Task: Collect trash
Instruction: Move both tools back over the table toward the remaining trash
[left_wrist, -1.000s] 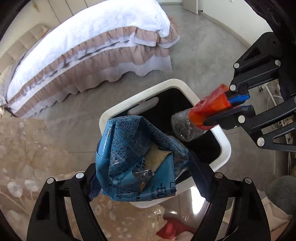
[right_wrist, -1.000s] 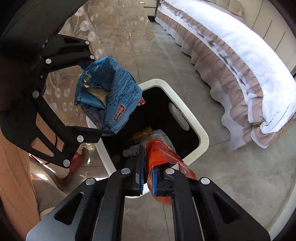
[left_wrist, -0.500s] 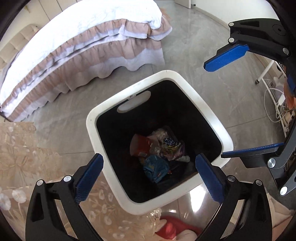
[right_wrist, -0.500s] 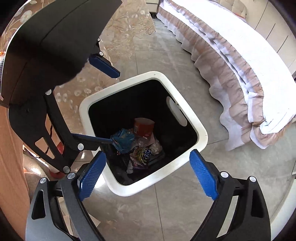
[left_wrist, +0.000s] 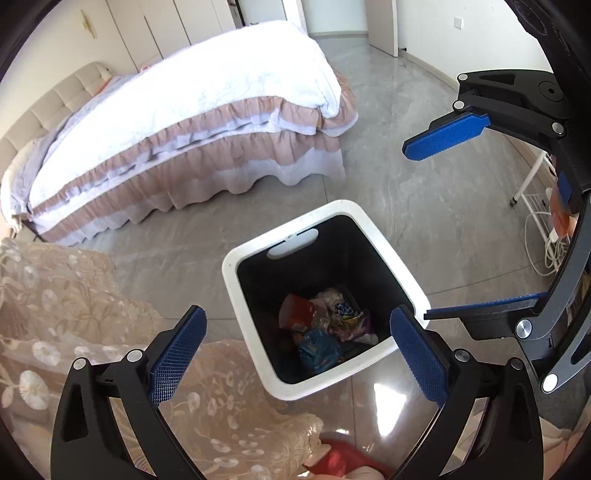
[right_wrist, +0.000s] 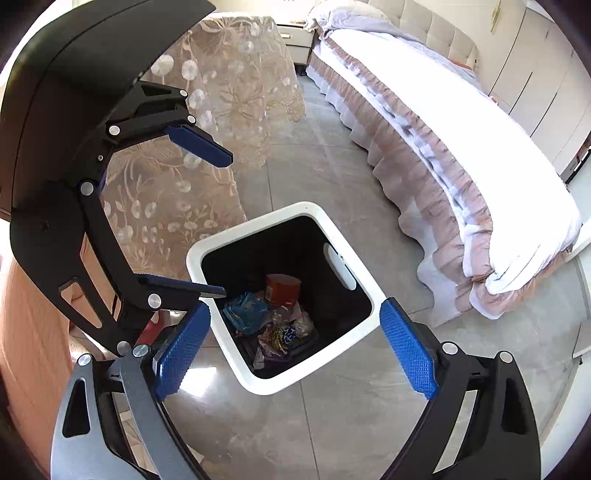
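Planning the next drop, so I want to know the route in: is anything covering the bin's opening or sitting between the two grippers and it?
Nothing visible does. The white bin has no lid over its mouth, with wrappers lying at the bottom. The left gripper and right gripper hang open above it, both empty.

Red item (left_wrist: 332, 459) cut off at btm edge; bin's (left_wrist: 325, 221) lower trash mostly hidden.

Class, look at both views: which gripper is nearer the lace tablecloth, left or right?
Left. The left gripper hangs at the lace tablecloth's edge, beside the white bin. The right gripper is over the bin's other side.
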